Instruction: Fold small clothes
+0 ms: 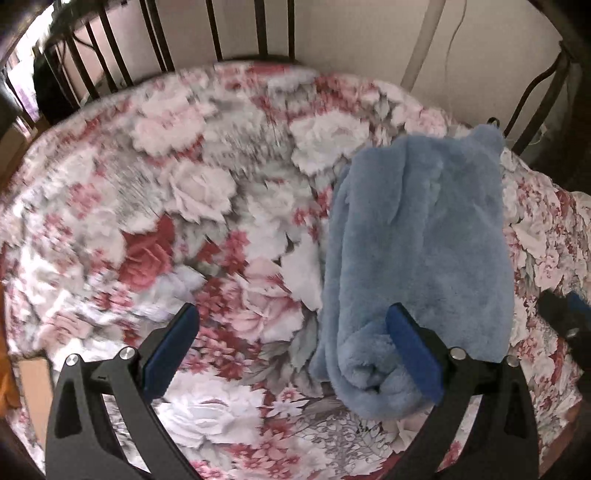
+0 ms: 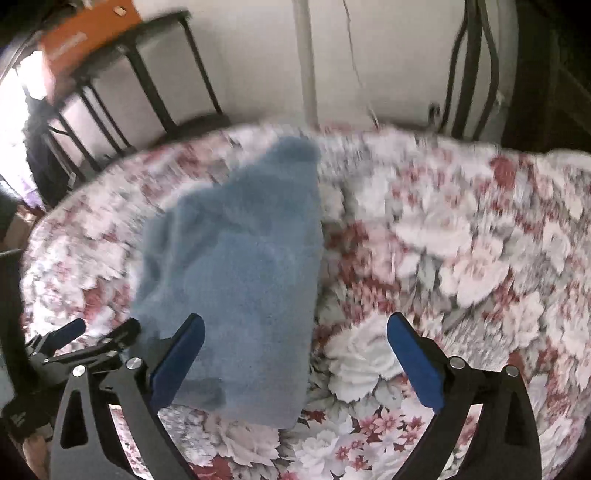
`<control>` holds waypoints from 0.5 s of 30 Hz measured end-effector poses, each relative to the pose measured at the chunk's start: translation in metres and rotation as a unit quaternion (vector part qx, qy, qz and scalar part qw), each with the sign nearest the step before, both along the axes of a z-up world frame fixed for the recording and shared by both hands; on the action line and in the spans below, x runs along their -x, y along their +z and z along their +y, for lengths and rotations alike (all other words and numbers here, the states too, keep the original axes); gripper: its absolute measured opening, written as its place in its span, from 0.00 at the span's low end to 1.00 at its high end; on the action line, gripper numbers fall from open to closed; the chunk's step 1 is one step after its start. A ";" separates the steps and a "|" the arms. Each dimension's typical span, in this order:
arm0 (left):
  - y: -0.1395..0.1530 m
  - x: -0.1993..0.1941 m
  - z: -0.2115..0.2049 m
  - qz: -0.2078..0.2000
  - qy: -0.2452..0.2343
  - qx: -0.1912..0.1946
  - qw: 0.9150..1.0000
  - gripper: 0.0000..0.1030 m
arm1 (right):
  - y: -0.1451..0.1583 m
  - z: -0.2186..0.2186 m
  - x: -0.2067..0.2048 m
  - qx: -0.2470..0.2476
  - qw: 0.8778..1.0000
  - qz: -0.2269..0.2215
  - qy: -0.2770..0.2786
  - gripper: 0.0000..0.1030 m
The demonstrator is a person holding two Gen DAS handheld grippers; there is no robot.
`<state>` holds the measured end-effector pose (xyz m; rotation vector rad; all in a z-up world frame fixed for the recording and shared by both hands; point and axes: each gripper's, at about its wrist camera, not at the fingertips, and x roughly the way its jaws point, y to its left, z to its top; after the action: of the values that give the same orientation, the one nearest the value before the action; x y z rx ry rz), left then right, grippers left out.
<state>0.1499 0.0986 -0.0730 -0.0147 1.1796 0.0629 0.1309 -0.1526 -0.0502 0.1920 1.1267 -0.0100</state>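
Hovering, left tongs: the left tongs (image 1: 291, 350) hang over the bed with their blue pads wide apart and nothing between them; the right-hand pad (image 1: 413, 354) sits in front of the garment's near rolled end, but whether it touches the fabric I cannot tell.
Right tongs: the right tongs (image 2: 295, 356) are likewise spread apart and empty; the left-hand pad (image 2: 179, 360) overlaps the garment's near left edge in the view, contact unclear.
Garment: a small blue fleece garment (image 1: 417, 236) lies on the bed as a long narrow bundle, its sides apparently already turned in, its near end rolled thick, its far end reaching toward the bedhead.
Where it lies: to the right in the left wrist view, to the left in the right wrist view, so between the two tongs.
Bed: a floral blanket (image 1: 207, 192) covers the mattress; dark metal bed rails (image 1: 258, 29) and a pale wall stand behind.
Blur: both views are smeared, so some motion is likely.
Step in hand: probably between folds, lengthwise fold done and tongs released.
Next move calls for: each pair of tongs closing on a corner of one end, then carrying it over the other end; thick plush may slip or spring back open.
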 end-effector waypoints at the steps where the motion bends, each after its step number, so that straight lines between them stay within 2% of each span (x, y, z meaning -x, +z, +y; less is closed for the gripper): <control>1: -0.011 -0.004 0.000 0.017 0.003 0.000 1.000 0.96 | -0.015 0.003 -0.004 0.009 0.999 0.031 0.000 0.97; 2: -0.024 -0.008 -0.001 0.038 0.006 -0.001 0.999 0.96 | -0.036 0.006 -0.010 0.021 0.997 0.073 0.006 0.97; 3: -0.042 -0.012 -0.001 0.065 0.008 -0.006 0.998 0.96 | -0.061 0.009 -0.014 0.009 0.994 0.102 0.022 0.97; 6: -0.055 -0.016 -0.003 0.073 0.004 -0.019 0.997 0.96 | -0.087 0.000 -0.018 -0.052 0.992 0.113 0.024 0.97; 8: -0.055 -0.016 -0.004 0.071 0.001 -0.021 0.997 0.96 | -0.087 -0.004 -0.022 -0.069 0.989 0.127 0.020 0.97; 11: -0.053 -0.017 0.000 0.075 0.012 -0.005 0.997 0.96 | -0.078 0.004 -0.020 -0.038 0.993 0.104 0.033 0.97; 13: -0.042 -0.016 0.008 0.073 0.026 0.022 0.997 0.96 | -0.067 0.005 -0.020 -0.027 0.995 0.096 0.029 0.97; 15: -0.023 -0.014 0.022 0.057 0.039 0.065 0.995 0.96 | -0.050 0.005 -0.021 -0.015 0.995 0.099 0.017 0.97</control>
<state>0.1639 0.1209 -0.0959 -0.1751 1.2947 0.0562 0.1521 -0.1478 -0.1002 0.2014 1.3283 0.0188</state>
